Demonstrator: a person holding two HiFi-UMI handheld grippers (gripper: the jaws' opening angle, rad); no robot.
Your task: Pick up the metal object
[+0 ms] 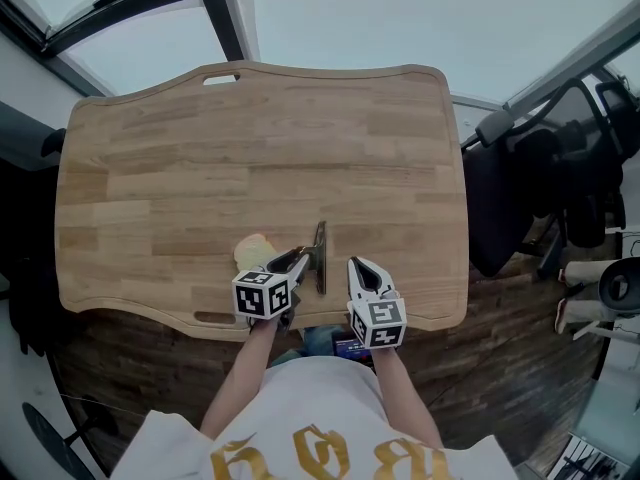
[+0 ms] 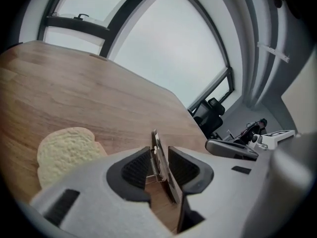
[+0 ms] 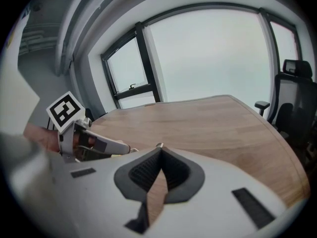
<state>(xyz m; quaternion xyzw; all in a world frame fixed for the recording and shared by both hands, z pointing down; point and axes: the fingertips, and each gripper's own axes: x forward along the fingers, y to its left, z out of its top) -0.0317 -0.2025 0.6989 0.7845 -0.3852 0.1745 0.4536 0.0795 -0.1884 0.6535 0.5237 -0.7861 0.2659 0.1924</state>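
Observation:
The metal object, a thin spring-loaded tong-like piece, stands on edge near the front of the wooden table. My left gripper reaches it from the left. In the left gripper view the metal object sits between the black pads, which lie against both of its sides. My right gripper is just right of the object, apart from it. In the right gripper view the right gripper is shut with nothing in it, and the left gripper shows at its left.
A slice of bread lies on the table just left of the left gripper, also in the left gripper view. A black office chair stands off the table's right edge. Windows run beyond the far edge.

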